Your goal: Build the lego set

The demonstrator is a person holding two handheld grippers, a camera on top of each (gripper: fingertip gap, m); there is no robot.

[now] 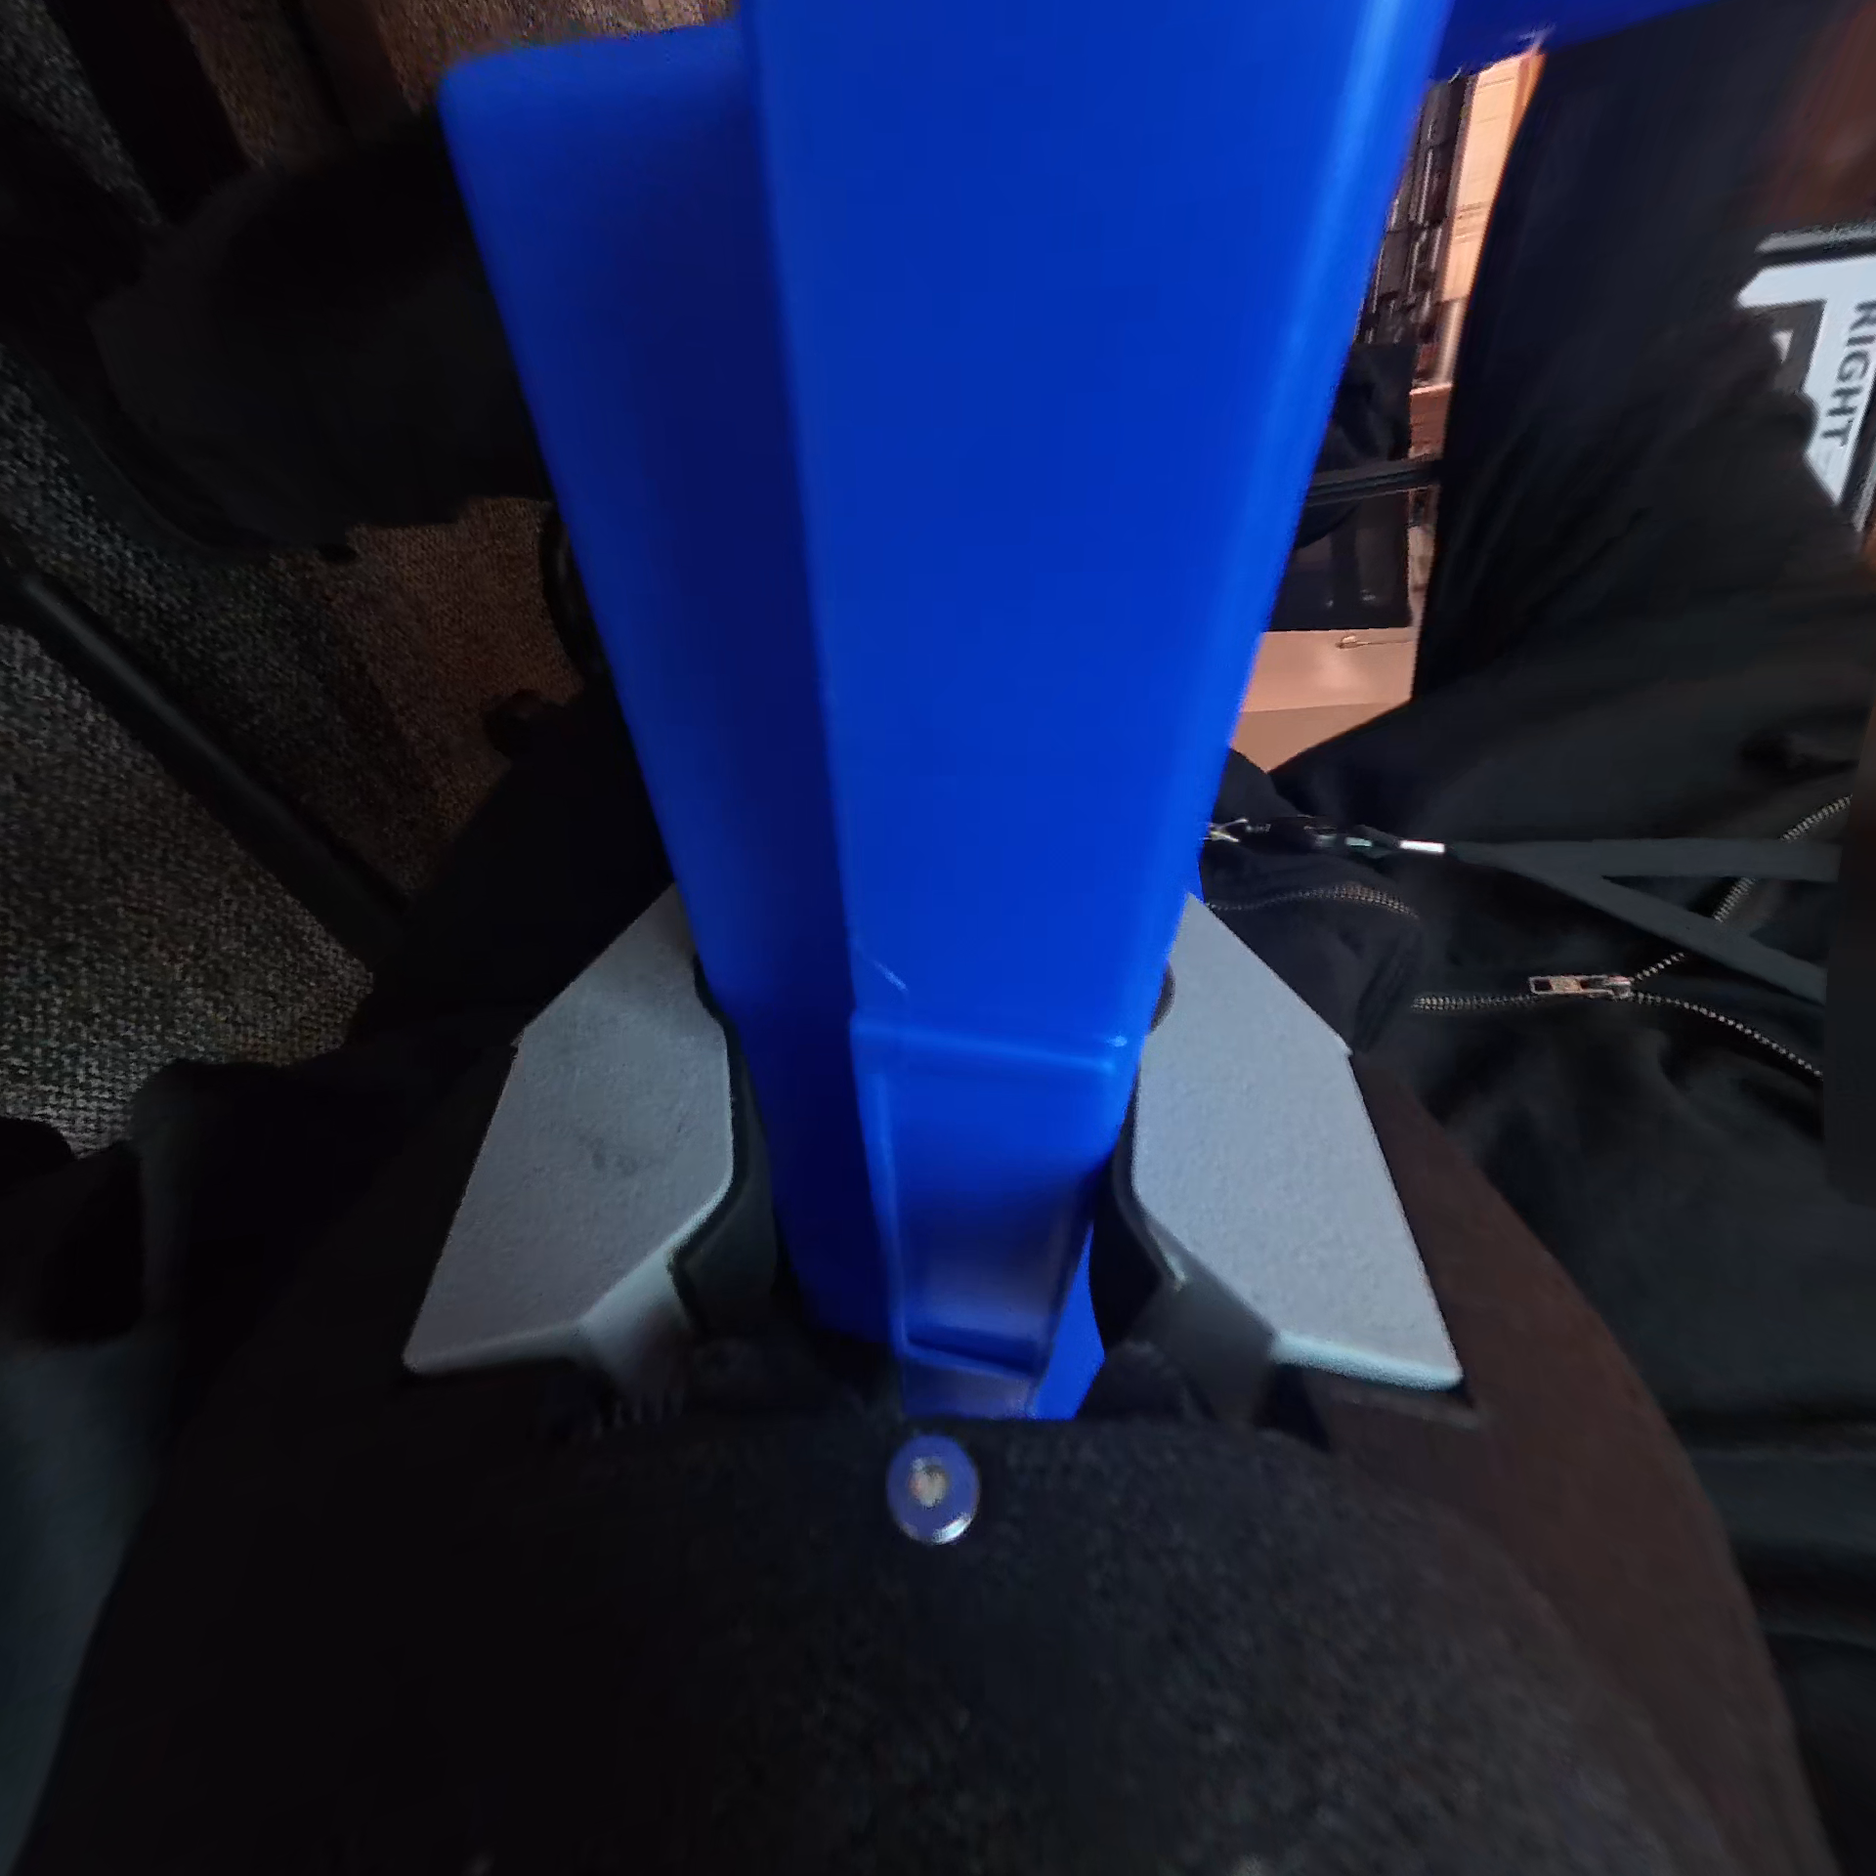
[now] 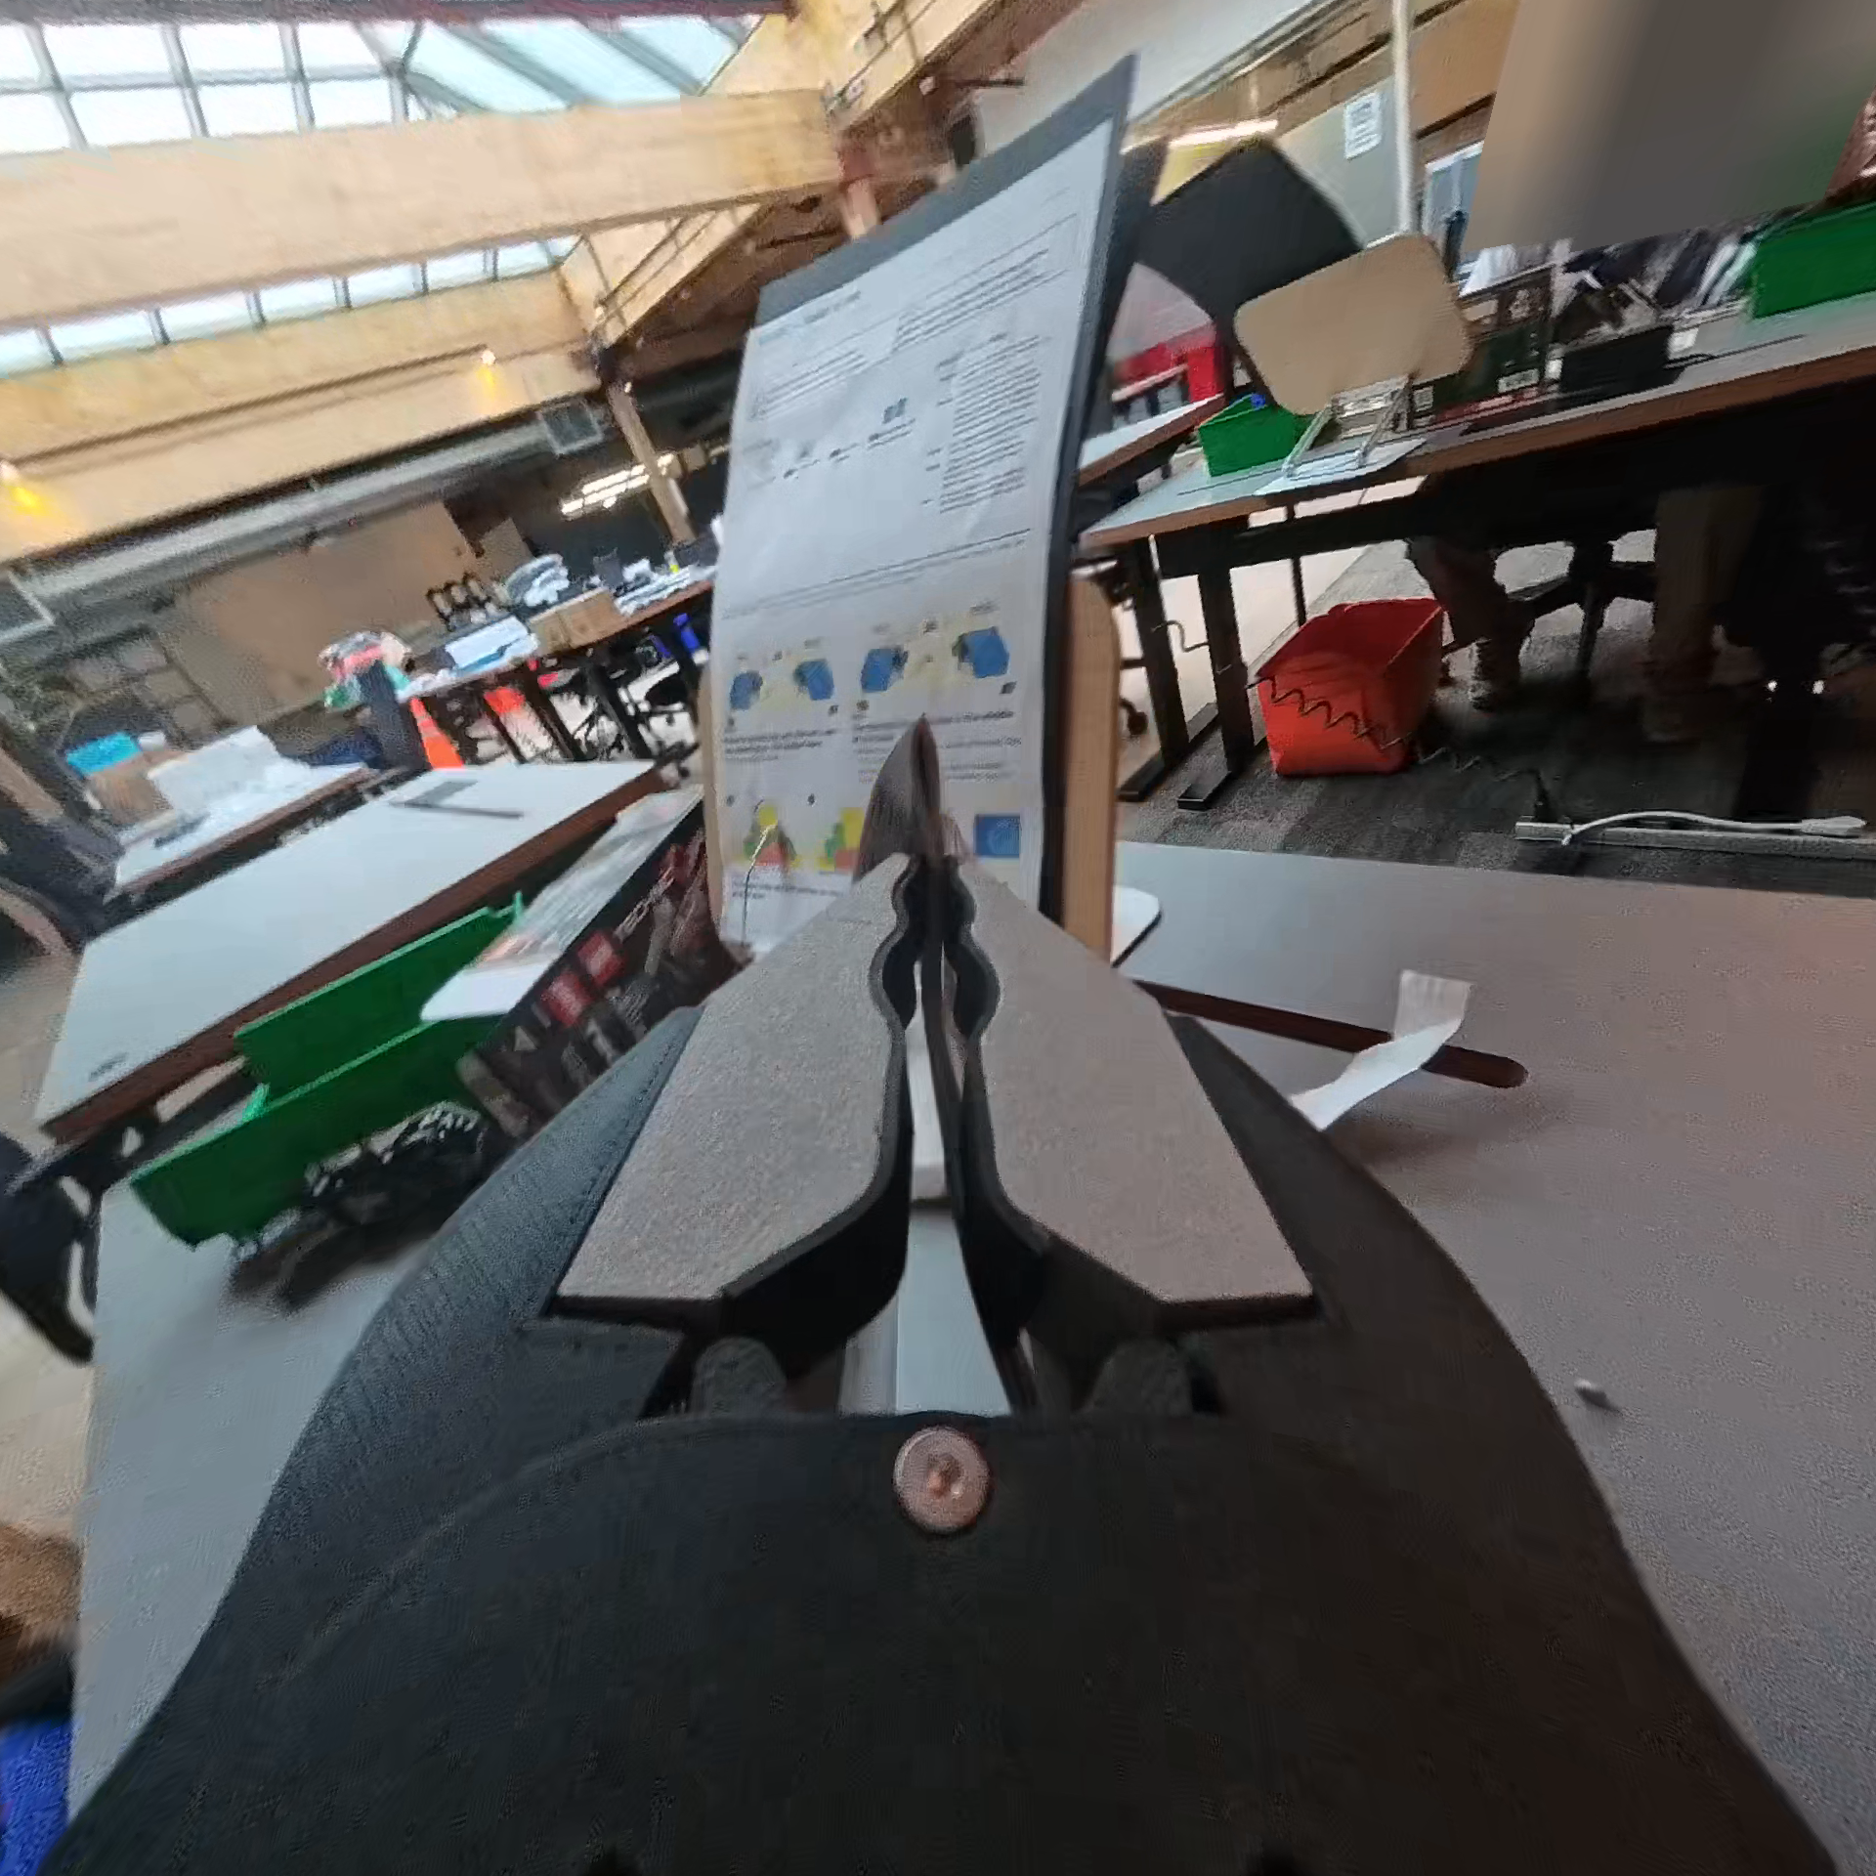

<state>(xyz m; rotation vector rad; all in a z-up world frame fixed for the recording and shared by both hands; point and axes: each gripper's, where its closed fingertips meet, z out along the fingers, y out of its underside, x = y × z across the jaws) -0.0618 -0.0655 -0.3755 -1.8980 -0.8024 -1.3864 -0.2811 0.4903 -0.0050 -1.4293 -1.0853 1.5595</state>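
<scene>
In the left wrist view my left gripper (image 1: 934, 995) is shut on a large blue plastic part (image 1: 944, 508), perhaps the wall of a bin. It fills the middle of the view and hides what lies beyond. In the right wrist view my right gripper (image 2: 929, 878) is shut on a thin dark flat piece (image 2: 907, 802) that sticks up past the fingertips, above the grey table (image 2: 1523, 1269). A printed instruction sheet (image 2: 914, 487) stands on a board straight ahead. A green bin (image 2: 335, 1076) with dark parts and a dark set box (image 2: 609, 964) sit to the left.
A brown stick with a white paper tag (image 2: 1370, 1056) lies on the table to the right. A person in a black zipped jacket (image 1: 1624, 914) is close on the right of the left wrist view. Other tables, a red bin (image 2: 1350, 690) and carpet lie beyond. One gripper's finger ends stand about 70 centimeters off the other's.
</scene>
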